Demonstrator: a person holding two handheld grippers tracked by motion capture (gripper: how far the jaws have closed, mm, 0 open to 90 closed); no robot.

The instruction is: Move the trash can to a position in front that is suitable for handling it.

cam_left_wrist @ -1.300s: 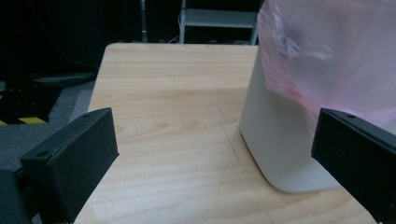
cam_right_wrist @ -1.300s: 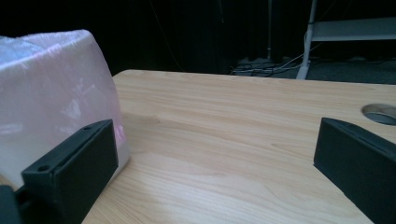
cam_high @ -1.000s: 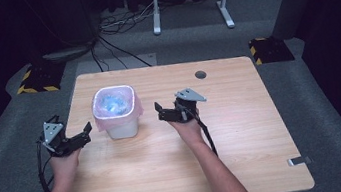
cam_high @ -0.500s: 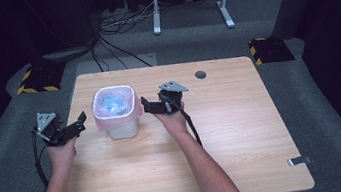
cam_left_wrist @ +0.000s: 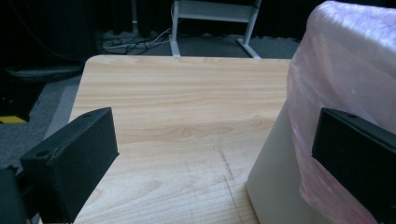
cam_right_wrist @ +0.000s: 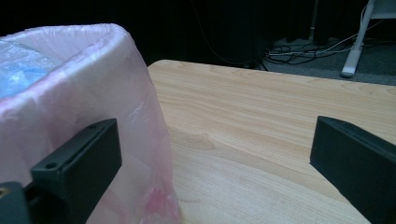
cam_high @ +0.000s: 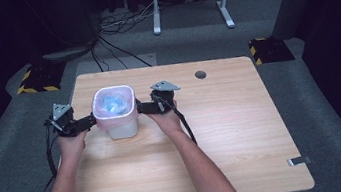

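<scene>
Bin (cam_high: 116, 114) stands upright, mouth up, between both open claws.

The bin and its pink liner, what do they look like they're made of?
The bin looks like smooth cream-white plastic, going by its even matte wall. The liner seems to be thin translucent pink plastic film: it wrinkles, folds over the rim and lets the wall show through.

Both grippers have closed in on the bin (cam_high: 116, 114) from either side: the left gripper (cam_high: 89, 121) has moved right, up to its pink-lined left wall, and the right gripper (cam_high: 143, 107) has swung left to the right wall (both with jaws spread wide), where a second ago they were apart from it
</scene>
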